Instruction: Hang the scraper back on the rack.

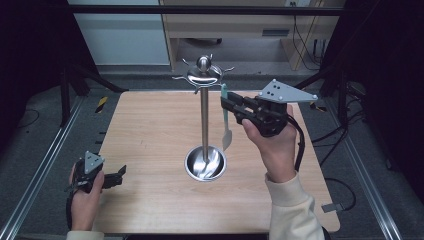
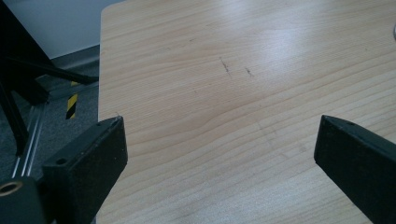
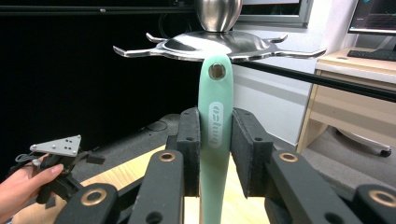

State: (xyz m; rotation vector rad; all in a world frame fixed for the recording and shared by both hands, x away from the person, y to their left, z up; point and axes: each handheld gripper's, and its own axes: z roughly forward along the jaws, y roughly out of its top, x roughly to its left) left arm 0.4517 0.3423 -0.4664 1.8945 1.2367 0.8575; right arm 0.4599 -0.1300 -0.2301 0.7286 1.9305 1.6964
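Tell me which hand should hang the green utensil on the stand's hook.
Right. The right gripper already clamps the green utensil just under the stand's hooks; the left gripper sits open near the table's edge.

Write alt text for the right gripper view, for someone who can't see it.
The right gripper clamps the mint-green handle of a utensil, its hanging hole just below a hook of the steel stand's top disc. At lower left, the left gripper rests in a hand.
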